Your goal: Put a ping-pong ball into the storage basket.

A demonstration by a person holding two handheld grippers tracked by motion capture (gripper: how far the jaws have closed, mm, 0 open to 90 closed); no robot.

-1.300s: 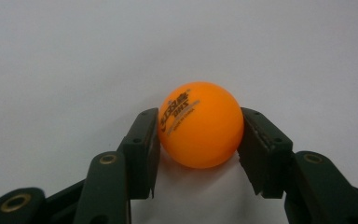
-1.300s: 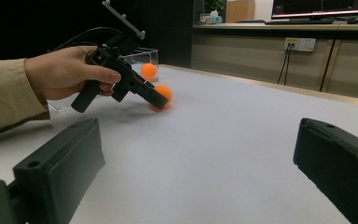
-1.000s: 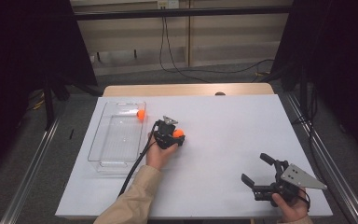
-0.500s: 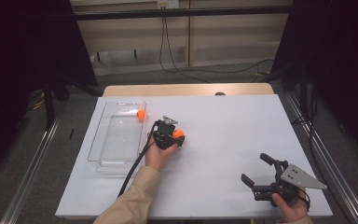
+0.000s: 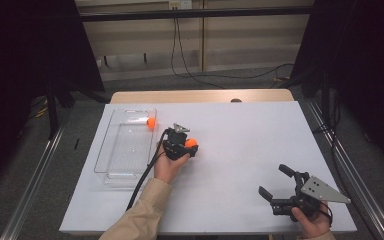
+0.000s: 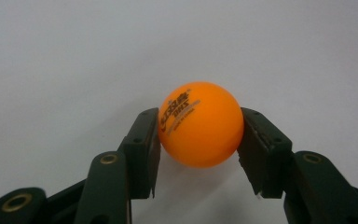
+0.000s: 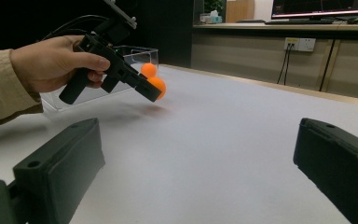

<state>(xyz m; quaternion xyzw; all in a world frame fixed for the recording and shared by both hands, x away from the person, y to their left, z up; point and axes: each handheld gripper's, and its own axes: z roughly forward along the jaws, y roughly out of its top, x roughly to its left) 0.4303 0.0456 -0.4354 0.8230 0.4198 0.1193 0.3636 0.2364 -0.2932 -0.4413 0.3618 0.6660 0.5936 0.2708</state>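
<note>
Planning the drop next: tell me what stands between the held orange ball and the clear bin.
Nothing visible does. The left gripper holds the orange ball just right of the clear bin; bare table lies between them. Another orange ball already sits in the bin's far corner.

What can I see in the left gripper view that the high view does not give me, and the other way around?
Left gripper view: dark printed lettering on the held orange ball, with both fingers pressed on its sides. High view: a clear tray with a second orange ball inside, and the right gripper standing open. Both: the left gripper shut on the ball above the white table.
</note>
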